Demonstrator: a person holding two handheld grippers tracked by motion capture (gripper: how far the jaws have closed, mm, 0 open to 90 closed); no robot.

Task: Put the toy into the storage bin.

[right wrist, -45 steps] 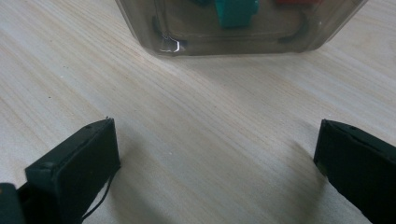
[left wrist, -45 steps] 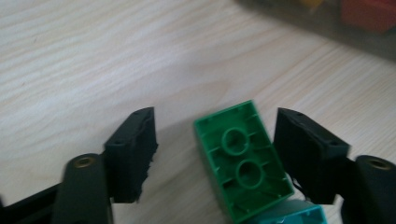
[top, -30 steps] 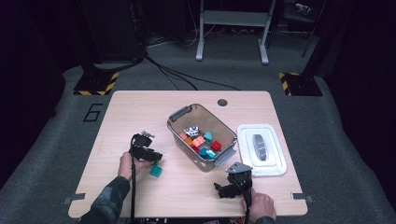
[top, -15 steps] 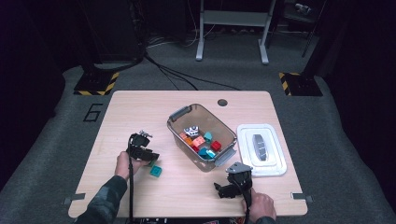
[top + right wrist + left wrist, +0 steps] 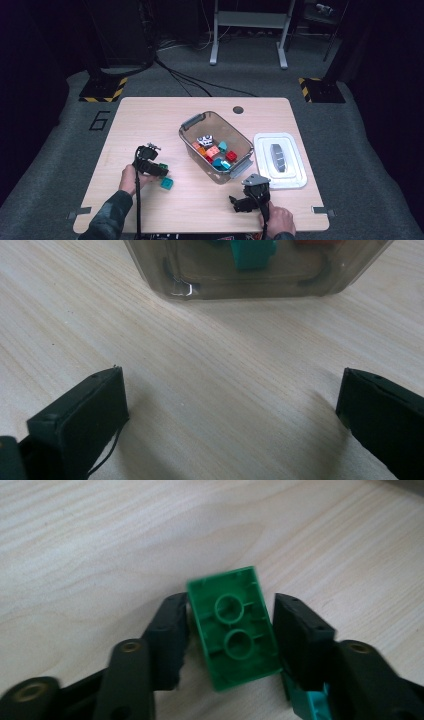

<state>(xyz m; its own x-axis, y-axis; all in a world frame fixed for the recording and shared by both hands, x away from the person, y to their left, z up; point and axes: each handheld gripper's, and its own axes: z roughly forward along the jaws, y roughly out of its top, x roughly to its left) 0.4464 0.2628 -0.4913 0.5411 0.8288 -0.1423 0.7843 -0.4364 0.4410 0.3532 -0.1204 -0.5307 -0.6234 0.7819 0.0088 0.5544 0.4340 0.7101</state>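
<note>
The green brick (image 5: pixel 234 635) sits underside up between our left gripper (image 5: pixel 231 630) jaws, which have just been opening (a gap shows on each side), above the table (image 5: pixel 150 120); our right gripper (image 5: pixel 230 405) gapes empty.

High view: room dark all round; only the table (image 5: pixel 150 120) was lit, evenly, from above. Floor and stands at the back fell into near black. Picture soft and grainy, small things poorly resolved.

Left gripper view: bright, warm wood. Green brick (image 5: pixel 235 630) slightly blurred at its edges; near jaws out of focus.

Right gripper view: bright; soft shadows lay beside both jaws. Small white glare spot on the clear bin (image 5: pixel 250 280) wall. Near jaws soft.
</note>
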